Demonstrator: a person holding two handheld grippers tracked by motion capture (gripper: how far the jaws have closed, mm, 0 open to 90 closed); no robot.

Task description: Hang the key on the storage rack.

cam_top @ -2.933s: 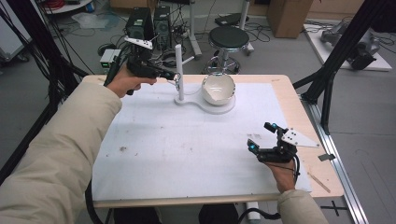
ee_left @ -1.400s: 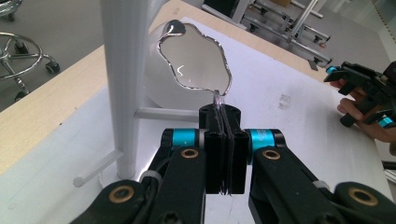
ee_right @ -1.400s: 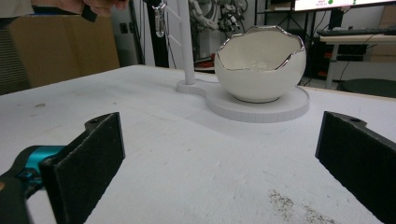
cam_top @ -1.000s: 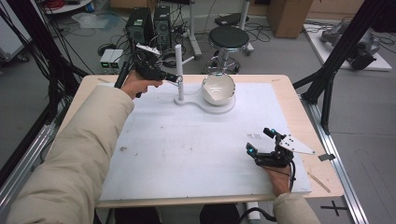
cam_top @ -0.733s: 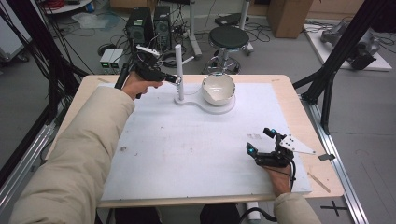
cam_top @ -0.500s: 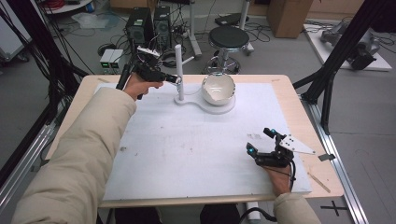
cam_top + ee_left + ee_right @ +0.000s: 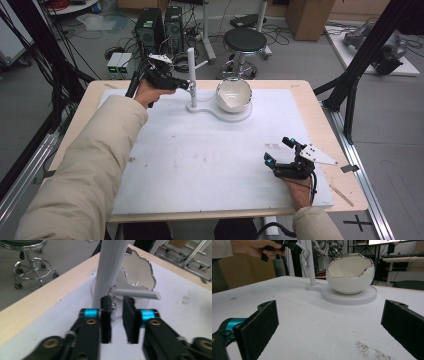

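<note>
A white stand with an upright post [image 7: 192, 70] and a side peg [image 7: 135, 293] stands at the table's back, beside an egg-shaped white bowl [image 7: 233, 94] with a silver rim. My left gripper [image 7: 184, 85] is at the post, just below the peg. Its jaws [image 7: 117, 302] have just been opening and now stand slightly apart. A small metal ring piece [image 7: 113, 307] hangs from the peg between them, close to the left pad [image 7: 106, 315]. That ring piece [image 7: 305, 258] also dangles beside the post in the right gripper view. My right gripper [image 7: 278, 151] rests open near the front right, with nothing between its jaws [image 7: 329, 315].
Bowl and post share a flat white base [image 7: 220, 112] on a white mat [image 7: 200, 160] that covers most of the wooden table [image 7: 320, 120]. A black stool [image 7: 244, 40] and computer cases stand on the floor beyond the far edge. Black frame struts rise on both sides.
Since the earliest frame the left hand has shifted slightly toward the post and then held there. The right gripper has stayed at the front right.
</note>
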